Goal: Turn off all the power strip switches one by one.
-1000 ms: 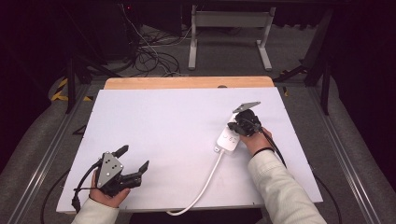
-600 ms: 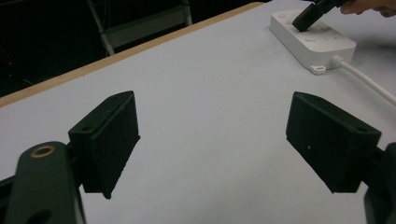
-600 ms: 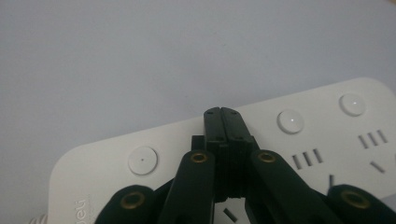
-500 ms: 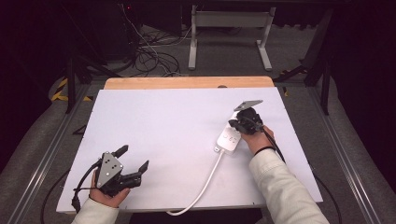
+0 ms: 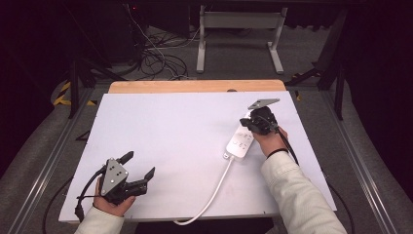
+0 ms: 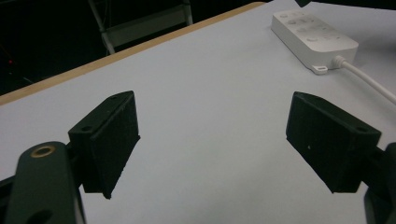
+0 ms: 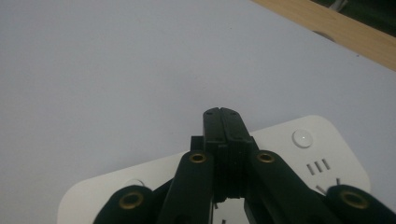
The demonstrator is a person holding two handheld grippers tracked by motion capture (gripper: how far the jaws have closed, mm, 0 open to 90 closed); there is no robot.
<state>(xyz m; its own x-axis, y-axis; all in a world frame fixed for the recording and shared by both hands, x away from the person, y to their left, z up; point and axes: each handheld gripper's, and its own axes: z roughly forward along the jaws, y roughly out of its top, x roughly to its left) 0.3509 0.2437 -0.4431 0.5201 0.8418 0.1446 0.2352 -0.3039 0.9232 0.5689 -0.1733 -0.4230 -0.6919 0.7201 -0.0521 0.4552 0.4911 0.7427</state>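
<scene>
White plastic power strip [image 5: 240, 142] lies right; the right claw [image 7: 222, 122], jaws pressed together, empty, seemingly poking its switch; left claw [image 6: 212, 140] wide, empty.

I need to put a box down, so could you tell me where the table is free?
The wide white stretch between the left claw and the power strip is bare, up to the wooden far edge. It is crowded around the strip, where the right claw sits.
</scene>
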